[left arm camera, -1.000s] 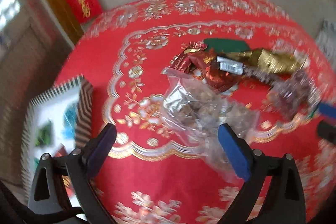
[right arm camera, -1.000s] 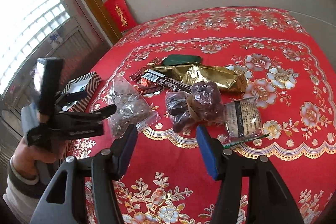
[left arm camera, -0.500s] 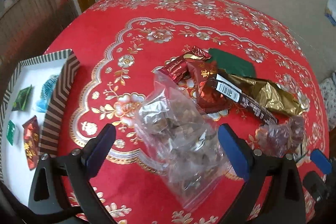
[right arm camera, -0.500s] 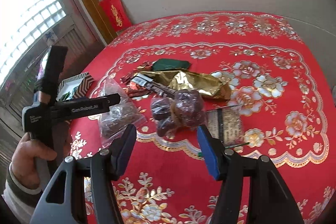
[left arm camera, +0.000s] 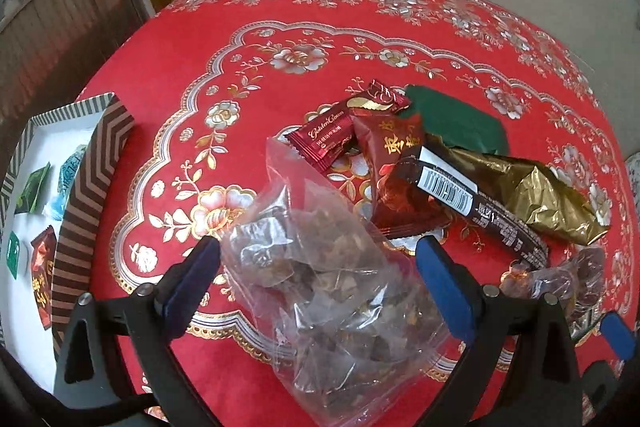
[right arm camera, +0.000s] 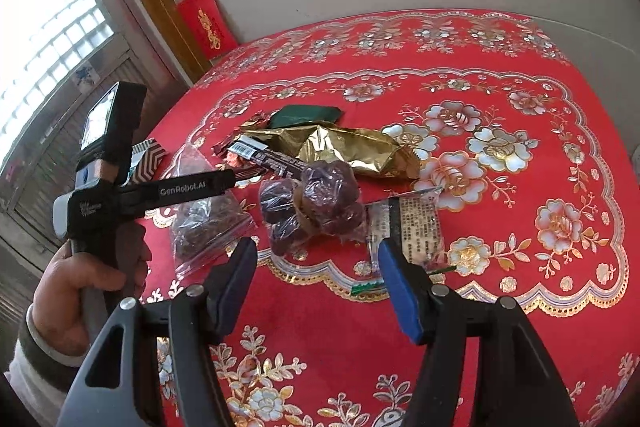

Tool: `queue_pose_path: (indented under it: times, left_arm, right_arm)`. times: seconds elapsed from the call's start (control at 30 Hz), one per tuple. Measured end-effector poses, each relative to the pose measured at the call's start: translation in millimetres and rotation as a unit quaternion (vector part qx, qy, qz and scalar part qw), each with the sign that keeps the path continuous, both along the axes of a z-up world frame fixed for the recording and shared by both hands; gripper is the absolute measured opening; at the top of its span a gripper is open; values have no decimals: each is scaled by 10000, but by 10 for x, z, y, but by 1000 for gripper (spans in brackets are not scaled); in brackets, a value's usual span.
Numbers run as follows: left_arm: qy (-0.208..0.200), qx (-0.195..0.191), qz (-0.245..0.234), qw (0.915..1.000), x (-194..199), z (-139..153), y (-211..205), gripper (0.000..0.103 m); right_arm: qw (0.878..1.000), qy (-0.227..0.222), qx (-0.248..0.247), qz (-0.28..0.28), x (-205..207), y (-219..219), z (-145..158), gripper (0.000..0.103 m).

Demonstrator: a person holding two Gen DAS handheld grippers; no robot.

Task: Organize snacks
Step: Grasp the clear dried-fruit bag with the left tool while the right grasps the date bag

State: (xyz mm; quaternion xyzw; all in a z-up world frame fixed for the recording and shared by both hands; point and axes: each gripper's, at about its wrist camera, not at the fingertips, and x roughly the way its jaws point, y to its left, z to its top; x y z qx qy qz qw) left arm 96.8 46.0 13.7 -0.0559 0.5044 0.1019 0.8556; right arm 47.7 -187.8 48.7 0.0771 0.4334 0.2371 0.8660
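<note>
A clear zip bag of brown snacks [left arm camera: 332, 287] lies on the red tablecloth [left arm camera: 192, 75], and my left gripper [left arm camera: 316, 251] hangs open just over it, one pad on each side, neither pressing it. Beyond it lie two red packets [left arm camera: 396, 171], a dark bar [left arm camera: 472, 203], a gold pack [left arm camera: 536, 191] and a green packet [left arm camera: 460, 123]. My right gripper [right arm camera: 317, 249] is open and its jaws are opening, with nothing between them. Just past it sits a wrapped bundle of dark dates [right arm camera: 316, 203].
A striped box [left arm camera: 84, 195] holding several small packets stands at the table's left edge. A clear labelled packet [right arm camera: 416, 227] lies right of the dates. A person's hand [right arm camera: 80, 275] holds the left gripper's handle. A wall and red hangings [right arm camera: 204, 23] stand behind the round table.
My left gripper has come down and rolled, so the clear bag now lies straight between its fingers. The right gripper's jaws have spread slightly; it has hardly moved.
</note>
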Motion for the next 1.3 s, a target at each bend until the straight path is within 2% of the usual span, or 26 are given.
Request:
queue_pose_path:
  times: [0.17, 0.3, 0.37, 0.57, 0.8, 0.93, 1.03, 1.07, 1.17, 1.3]
  left_arm:
    - [84, 37, -133, 9999, -13, -70, 5, 98]
    - [94, 33, -249, 9996, -49, -77, 20, 98]
    - [96, 15, -279, 9996, -70, -80, 30, 98]
    - [116, -36, -394, 9992, -113, -75, 42, 98]
    - [105, -18, -439, 9990, -125, -72, 48, 98]
    - [110, -44, -461, 9989, -135, -70, 62, 98]
    - [99, -37, -463, 9989, -159, -70, 80, 98]
    - [97, -33, -462, 9989, -166, -72, 77, 98]
    - [76, -31, -483, 9988, -168, -76, 75, 98]
    - [-7, 3, -547, 9985, -185, -84, 39, 97]
  right_arm:
    - [9996, 134, 114, -201, 103, 2, -40, 63]
    - [9974, 351, 459, -422, 247, -35, -95, 65]
    - [9980, 286, 294, -478, 310, 11, -90, 65]
    - [9994, 48, -322, -155, 463, 197, -93, 68]
    - [9991, 345, 9, -243, 614, 120, -160, 70]
    - [9991, 411, -124, 8, 596, 258, -207, 70]
    - [9994, 288, -114, 127, 558, 341, -217, 69]
    - [9994, 288, -89, 157, 548, 354, -227, 66]
    - [9997, 150, -9, 173, 502, 354, -202, 43]
    - [9998, 99, 8, 200, 468, 361, -187, 37]
